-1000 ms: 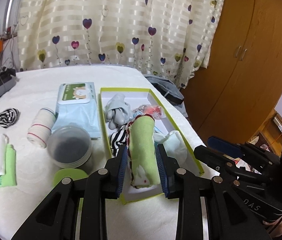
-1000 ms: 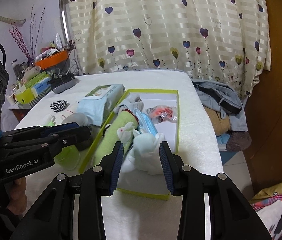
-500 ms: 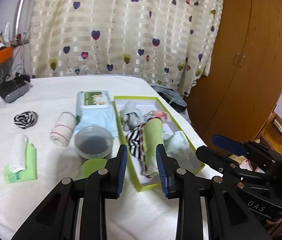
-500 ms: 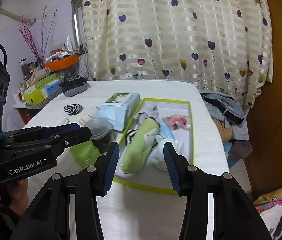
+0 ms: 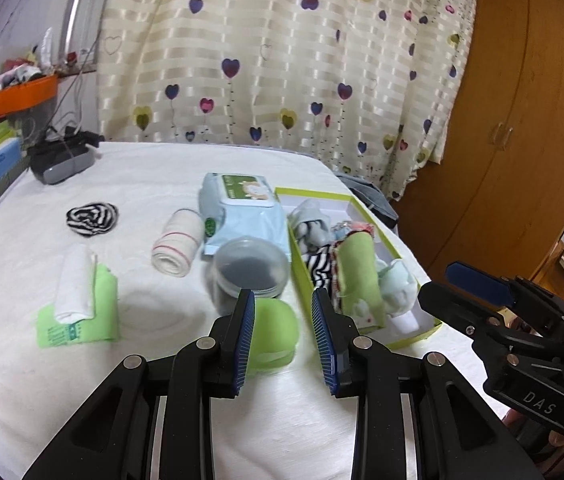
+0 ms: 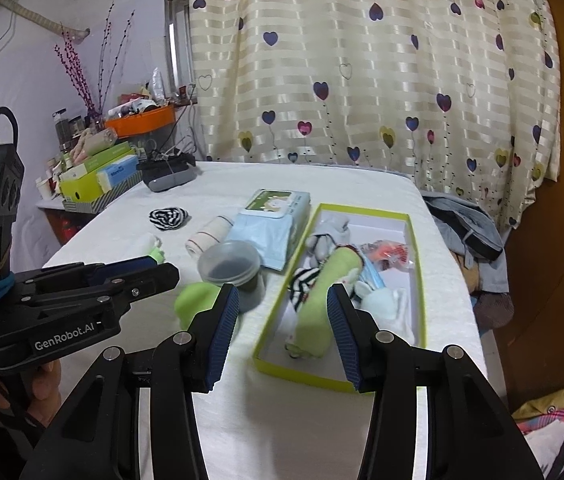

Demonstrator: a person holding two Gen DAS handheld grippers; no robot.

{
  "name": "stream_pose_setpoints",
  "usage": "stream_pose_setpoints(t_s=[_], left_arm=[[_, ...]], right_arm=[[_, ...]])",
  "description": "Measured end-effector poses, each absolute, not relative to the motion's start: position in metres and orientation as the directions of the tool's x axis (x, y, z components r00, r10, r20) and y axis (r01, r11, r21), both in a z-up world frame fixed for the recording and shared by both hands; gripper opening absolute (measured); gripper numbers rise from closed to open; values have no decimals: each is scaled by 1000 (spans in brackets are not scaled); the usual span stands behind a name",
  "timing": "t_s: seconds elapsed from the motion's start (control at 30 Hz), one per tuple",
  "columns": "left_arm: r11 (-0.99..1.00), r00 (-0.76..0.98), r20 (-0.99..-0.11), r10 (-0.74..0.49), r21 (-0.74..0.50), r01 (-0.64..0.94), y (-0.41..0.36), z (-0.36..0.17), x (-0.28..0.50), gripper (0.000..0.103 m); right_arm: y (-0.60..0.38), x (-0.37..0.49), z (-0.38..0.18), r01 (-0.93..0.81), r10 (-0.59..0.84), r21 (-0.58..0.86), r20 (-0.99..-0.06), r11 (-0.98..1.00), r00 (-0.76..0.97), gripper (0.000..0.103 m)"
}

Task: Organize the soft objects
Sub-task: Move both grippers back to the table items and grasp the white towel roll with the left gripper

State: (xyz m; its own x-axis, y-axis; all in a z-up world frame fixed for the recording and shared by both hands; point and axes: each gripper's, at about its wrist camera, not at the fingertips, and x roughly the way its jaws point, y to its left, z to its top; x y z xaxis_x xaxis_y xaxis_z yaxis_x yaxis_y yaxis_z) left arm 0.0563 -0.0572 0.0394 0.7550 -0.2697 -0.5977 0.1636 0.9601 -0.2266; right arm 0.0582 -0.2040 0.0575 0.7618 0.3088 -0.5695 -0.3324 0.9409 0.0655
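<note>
now both grippers, left gripper [image 5: 282,336] and right gripper [image 6: 282,334], hover with jaws apart and empty; next, best pinch the striped roll [image 5: 177,247] mid-body for the green box [image 6: 418,280].

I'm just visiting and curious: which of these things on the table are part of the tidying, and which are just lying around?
Part of the tidying:
green-edged box
green rolled cloth
striped sock
white rolled cloth
folded white and green cloth

Just lying about:
wipes pack
plastic tub
curtain
wardrobe
</note>
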Motion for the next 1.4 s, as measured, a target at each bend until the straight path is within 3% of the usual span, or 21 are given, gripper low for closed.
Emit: stream_pose_setpoints(t_s=[1.4], left_arm=[[967, 775, -620, -122, -250, -48, 50, 21, 71, 28]], right_arm=[[-121, 92, 41, -473, 400, 61, -637, 879, 659, 47]])
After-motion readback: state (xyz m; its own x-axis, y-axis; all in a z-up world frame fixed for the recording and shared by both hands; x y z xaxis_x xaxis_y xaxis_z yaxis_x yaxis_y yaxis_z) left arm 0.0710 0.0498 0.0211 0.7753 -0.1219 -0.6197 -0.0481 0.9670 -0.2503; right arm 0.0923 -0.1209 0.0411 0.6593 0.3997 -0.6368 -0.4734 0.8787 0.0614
